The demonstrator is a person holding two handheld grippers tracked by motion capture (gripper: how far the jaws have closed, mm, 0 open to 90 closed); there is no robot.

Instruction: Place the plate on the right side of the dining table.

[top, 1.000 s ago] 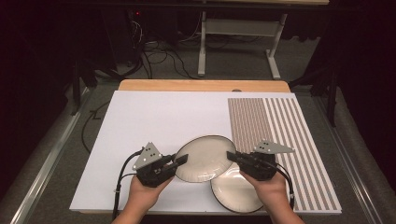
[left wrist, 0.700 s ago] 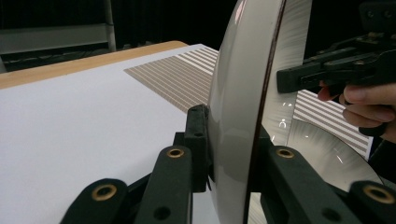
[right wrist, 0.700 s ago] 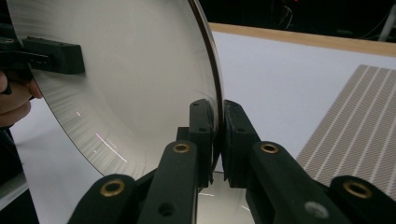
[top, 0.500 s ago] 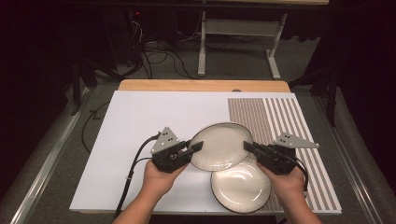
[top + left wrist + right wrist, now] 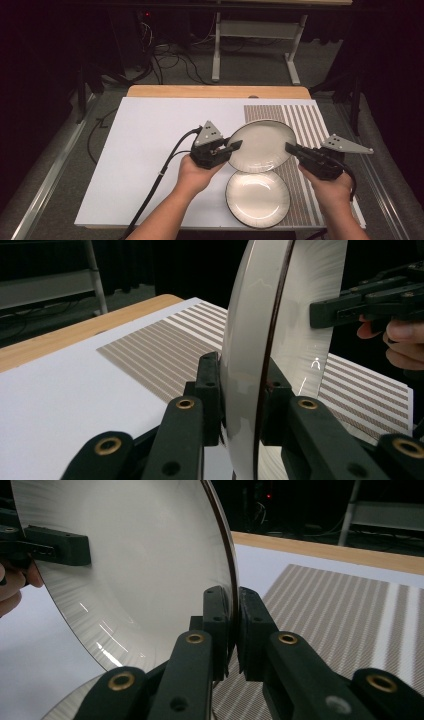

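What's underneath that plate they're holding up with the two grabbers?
Below the lifted plate, held by the left gripper and right gripper, lie the white mat and its striped part. A second plate sits nearer the person. The mat directly beneath is hidden.

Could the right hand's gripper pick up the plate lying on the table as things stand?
Probably not yet. The right gripper is shut on the rim of the raised plate, which the left gripper clamps from the other side. The lower plate lies uncovered just below, but the fingers would first have to let go.
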